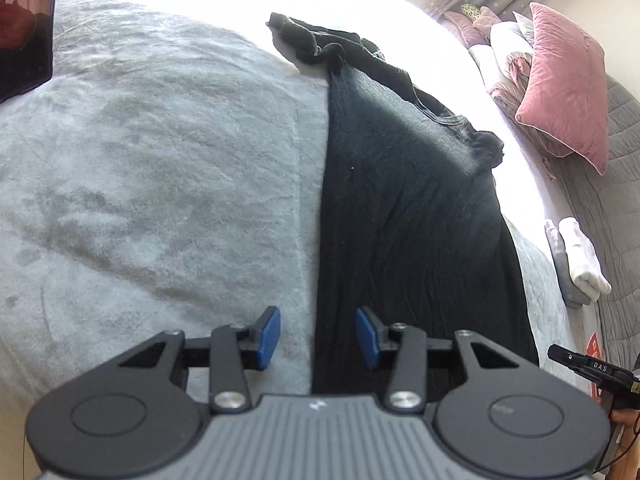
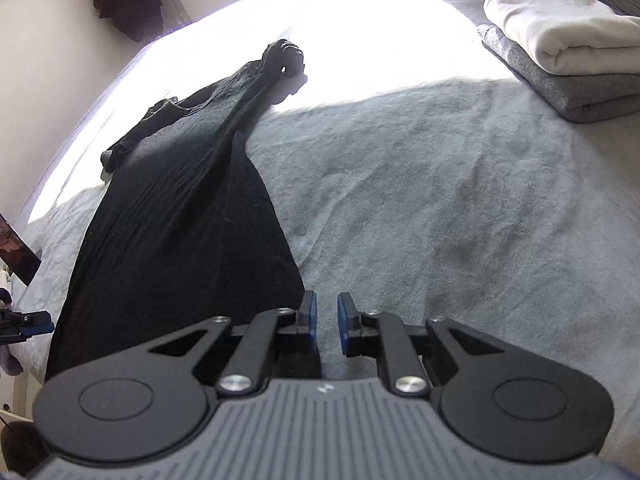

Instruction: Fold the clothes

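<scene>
My left tool (image 1: 317,336) hangs released, its blue pads (image 1: 269,336) standing apart over the left edge of the long black knit garment (image 1: 404,216), nothing pinched between them. My right tool (image 2: 324,326) is also let go, with only a narrow gap between its blue pads (image 2: 345,326), over bare cover just beside the garment's (image 2: 180,240) right edge. The garment lies folded lengthwise on the pale grey fleecy bed cover (image 1: 160,168), running away from me to a bunched, knotted end (image 2: 285,58) that falls into blown-out sunlight, where I cannot make out detail. Its near hem is hidden under both tool bodies. To the right, a folded white cloth (image 2: 560,28) sits on a folded grey one (image 2: 560,88), both cut off by the frame. A pink velvet cushion (image 1: 568,80) leans further off.
</scene>
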`<action>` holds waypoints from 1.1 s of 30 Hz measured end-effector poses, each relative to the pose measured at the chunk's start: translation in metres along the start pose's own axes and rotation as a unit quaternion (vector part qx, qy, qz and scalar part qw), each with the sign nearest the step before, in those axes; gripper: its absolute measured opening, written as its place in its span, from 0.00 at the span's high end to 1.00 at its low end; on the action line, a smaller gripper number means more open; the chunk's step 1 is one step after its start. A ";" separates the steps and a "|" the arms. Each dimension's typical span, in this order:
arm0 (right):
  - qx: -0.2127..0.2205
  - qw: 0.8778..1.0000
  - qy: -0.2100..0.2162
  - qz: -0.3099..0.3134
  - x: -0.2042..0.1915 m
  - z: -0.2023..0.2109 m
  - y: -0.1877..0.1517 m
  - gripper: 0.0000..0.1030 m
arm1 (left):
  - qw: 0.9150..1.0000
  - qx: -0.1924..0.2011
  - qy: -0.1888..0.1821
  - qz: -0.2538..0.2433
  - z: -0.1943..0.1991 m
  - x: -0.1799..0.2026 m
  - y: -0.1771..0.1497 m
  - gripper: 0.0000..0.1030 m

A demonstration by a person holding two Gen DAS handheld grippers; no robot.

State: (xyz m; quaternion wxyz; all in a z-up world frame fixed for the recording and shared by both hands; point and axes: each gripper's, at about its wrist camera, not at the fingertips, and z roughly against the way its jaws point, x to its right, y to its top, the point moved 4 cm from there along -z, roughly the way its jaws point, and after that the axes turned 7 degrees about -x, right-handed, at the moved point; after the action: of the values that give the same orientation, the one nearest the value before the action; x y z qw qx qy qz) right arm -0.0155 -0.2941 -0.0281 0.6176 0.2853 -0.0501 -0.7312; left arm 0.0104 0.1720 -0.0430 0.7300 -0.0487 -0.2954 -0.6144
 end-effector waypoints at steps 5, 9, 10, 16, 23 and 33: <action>0.020 0.999 0.023 -0.012 -0.006 -0.024 0.036 0.64 | 0.999 0.021 0.019 0.036 -0.030 0.012 0.035 0.58; 0.031 0.999 0.029 -0.005 -0.013 -0.044 0.056 0.64 | 0.997 0.055 0.031 0.040 -0.041 0.022 0.055 0.58; 0.031 0.999 0.030 -0.002 -0.014 -0.050 0.059 0.64 | 0.996 0.067 0.035 0.039 -0.042 0.023 0.059 0.58; 0.040 0.997 0.066 0.005 -0.012 -0.074 0.056 0.64 | 0.989 0.144 0.031 0.025 -0.052 0.018 0.060 0.61; 0.042 0.995 0.053 0.068 -0.035 -0.089 0.056 0.89 | 0.987 0.152 0.055 -0.002 -0.063 0.029 0.069 0.92; 0.073 0.994 -0.056 0.050 0.000 -0.063 0.056 0.99 | 0.975 0.177 0.135 -0.024 -0.061 0.033 0.065 0.98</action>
State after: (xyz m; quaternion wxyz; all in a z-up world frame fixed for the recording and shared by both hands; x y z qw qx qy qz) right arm 0.0637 -0.2890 -0.0570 0.6269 0.2853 -0.1527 -0.7087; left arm 0.0954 0.1326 -0.0581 0.7453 0.1715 -0.2993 -0.5706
